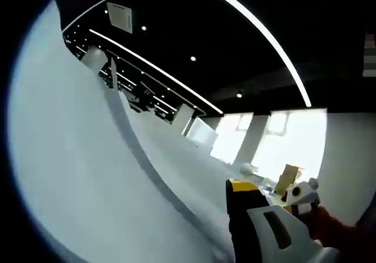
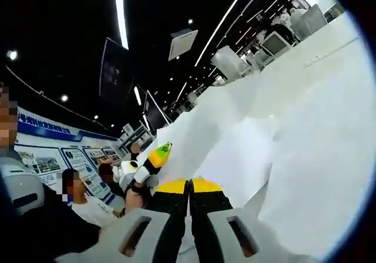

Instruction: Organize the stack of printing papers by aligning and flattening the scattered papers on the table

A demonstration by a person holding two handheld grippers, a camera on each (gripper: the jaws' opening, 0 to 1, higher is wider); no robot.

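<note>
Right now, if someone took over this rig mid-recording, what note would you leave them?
Left tool: held close beside the white papers, view steeply tilted; open or shut cannot be told.
Right tool: shut, yellow tips together, at the papers' edge; whether a sheet is pinched between them is unclear.
Done: cannot be judged; the sheets look loose, one edge lifted and casting a shadow.
Left: probably square the edges, then press the sheets flat.
</note>
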